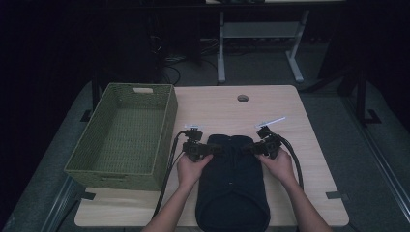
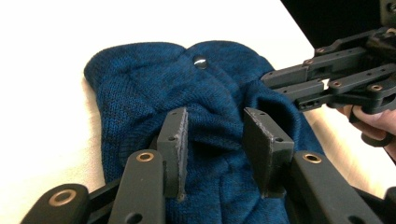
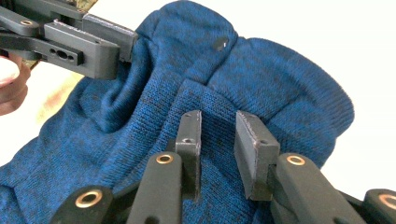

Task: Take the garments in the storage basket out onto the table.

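both tongs [image 1: 216, 149] [image 1: 248, 149] level, facing inward over sweater [image 1: 232, 188]

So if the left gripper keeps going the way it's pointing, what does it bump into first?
Probably the blue knitted garment: the left gripper points across it with jaws apart and a raised fold of knit just ahead of them. Beyond that is the right gripper, though depth is hard to judge.

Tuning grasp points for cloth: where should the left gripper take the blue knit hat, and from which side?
Probably the raised fold on the blue knit hat, between the left gripper and its open jaws: come in low from the hat's left edge. Flat knit gives no bite.
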The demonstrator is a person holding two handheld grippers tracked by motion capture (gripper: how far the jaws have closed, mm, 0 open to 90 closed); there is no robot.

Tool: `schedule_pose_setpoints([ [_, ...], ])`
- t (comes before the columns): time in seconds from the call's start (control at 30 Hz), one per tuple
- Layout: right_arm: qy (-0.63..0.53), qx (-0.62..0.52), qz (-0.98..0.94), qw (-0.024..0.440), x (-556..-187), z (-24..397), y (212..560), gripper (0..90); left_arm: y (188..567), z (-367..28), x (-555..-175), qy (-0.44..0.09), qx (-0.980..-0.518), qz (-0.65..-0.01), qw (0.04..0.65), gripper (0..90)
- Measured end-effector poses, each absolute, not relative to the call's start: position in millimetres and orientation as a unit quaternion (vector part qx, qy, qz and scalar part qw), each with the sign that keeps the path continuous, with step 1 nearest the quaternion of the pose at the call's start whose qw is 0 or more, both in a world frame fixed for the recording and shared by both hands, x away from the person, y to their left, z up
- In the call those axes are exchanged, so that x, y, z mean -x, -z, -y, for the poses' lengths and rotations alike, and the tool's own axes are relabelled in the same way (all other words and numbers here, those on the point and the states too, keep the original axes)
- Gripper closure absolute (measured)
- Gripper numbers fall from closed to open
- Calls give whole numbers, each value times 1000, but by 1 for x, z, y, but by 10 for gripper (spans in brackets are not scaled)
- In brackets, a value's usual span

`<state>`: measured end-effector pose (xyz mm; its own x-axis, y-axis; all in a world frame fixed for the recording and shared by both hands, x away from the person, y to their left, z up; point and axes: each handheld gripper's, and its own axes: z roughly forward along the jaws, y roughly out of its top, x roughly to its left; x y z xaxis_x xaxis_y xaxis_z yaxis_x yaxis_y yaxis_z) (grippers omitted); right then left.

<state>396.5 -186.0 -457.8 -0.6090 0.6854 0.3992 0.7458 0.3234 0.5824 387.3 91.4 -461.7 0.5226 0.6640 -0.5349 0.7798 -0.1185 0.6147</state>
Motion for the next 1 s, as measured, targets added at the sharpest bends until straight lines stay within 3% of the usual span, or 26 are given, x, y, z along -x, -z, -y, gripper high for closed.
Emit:
schedule_pose_setpoints([
  [0.27,392,439,808,40,-399,193,444,660,444,-104,-388,56,-725,-483,488,580],
  [0.63,388,470,792,25,-414,211,440,627,455,-116,-405,47,-714,-522,464,579],
  [1.0,384,488,783,45,-421,223,453,603,466,-122,-414,51,-707,-543,450,572],
])
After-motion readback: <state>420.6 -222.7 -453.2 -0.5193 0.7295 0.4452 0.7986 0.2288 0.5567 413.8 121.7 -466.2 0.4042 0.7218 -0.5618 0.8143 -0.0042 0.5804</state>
